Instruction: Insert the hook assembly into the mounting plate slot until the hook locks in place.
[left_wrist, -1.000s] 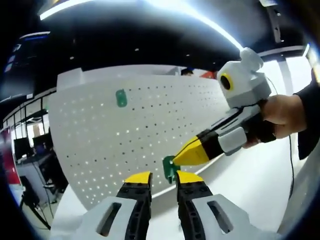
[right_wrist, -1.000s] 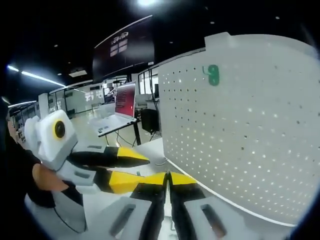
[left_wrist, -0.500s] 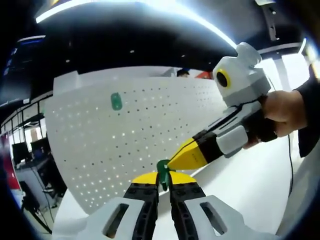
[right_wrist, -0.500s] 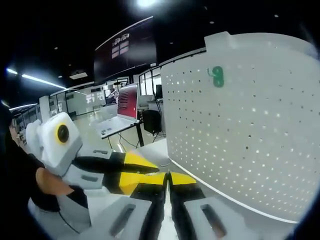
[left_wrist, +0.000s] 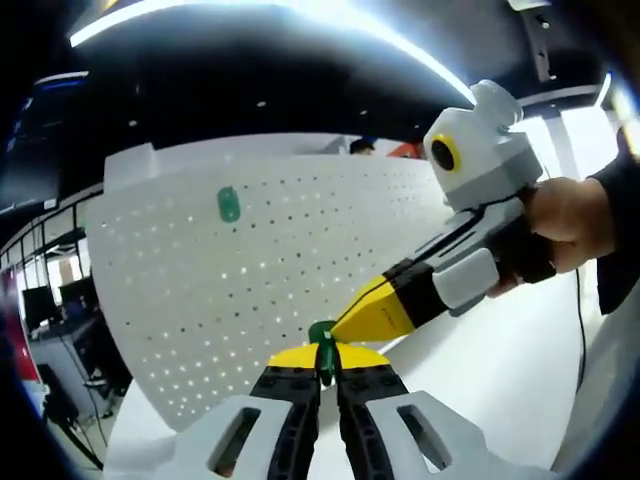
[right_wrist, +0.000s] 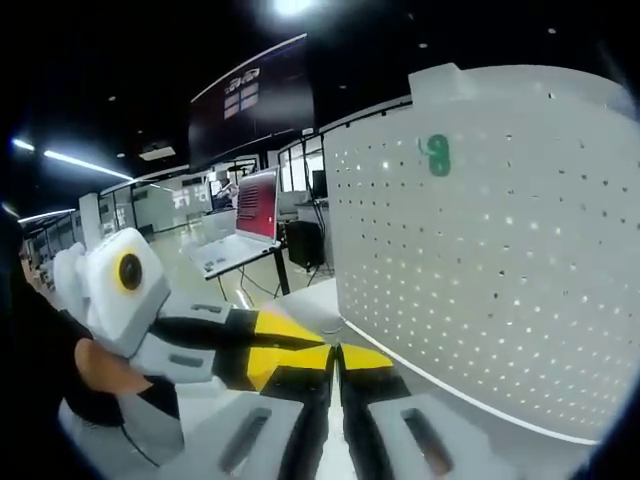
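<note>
Dark ceiling with long strip lights hangs over a white worktop (left_wrist: 500, 370). At far left in the right gripper view, a person's hand (right_wrist: 100, 372) holds the left gripper (right_wrist: 300, 345), whose yellow-tipped jaws meet the right gripper (right_wrist: 338, 358) at its closed tips; whether those tips pinch anything cannot be told there. Behind stands a red-screened laptop (right_wrist: 250, 215) on a desk. Rightward rises the white perforated mounting plate (left_wrist: 300, 250), a small green hook piece (left_wrist: 228, 204) already fixed high on it. In the left gripper view, the left gripper (left_wrist: 325, 362) is clamped on a second green hook assembly (left_wrist: 322, 345), just before the plate's lower edge, with the right gripper (left_wrist: 350, 320) touching it from the right.
</note>
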